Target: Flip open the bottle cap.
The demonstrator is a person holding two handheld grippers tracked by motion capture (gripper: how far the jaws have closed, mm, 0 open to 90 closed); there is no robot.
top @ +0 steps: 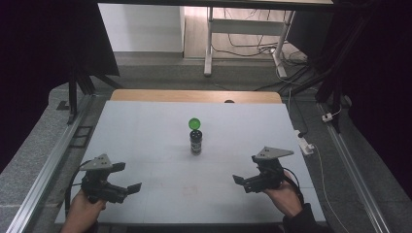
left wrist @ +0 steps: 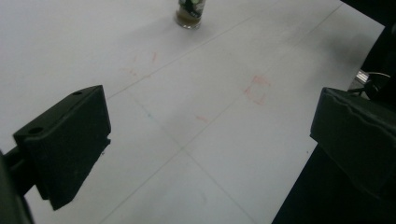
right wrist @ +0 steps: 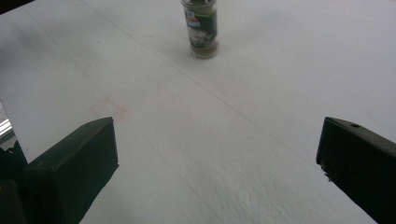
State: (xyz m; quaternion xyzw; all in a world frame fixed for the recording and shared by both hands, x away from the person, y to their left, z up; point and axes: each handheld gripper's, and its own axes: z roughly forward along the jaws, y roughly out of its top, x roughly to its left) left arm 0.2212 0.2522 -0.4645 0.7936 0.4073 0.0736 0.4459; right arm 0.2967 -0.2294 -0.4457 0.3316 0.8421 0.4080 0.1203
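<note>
High view first: a small spice jar (top: 196,141) stands upright near the middle of the white table (top: 145,141), with a green ball (top: 195,123) sitting on top of it. I cannot tell whether that ball is the jar's own cap or something loose resting on the lid.

Seen from my right gripper view, the jar (right wrist: 201,30) has clear walls, a dark label and brownish contents low down. I judge it light, rigid and smooth-sided, likely glass or hard plastic, so it could slip in a weak pinch and tip easily, being narrow at the base. If the ball is loose, any jolt would send it rolling. I would take the jar across its labelled middle, jaws level, below the ball, and squeeze firmly but not hard.

My left gripper view catches the jar's (left wrist: 190,13) base at the far top edge, with faint red marks (left wrist: 256,89) on the tabletop nearer to me.

Both tongs are empty with jaws spread wide. My left gripper (top: 124,180) hangs over the near left part of the table, my right gripper (top: 245,175) over the near right, each well apart from the jar and angled inward toward it.
</note>
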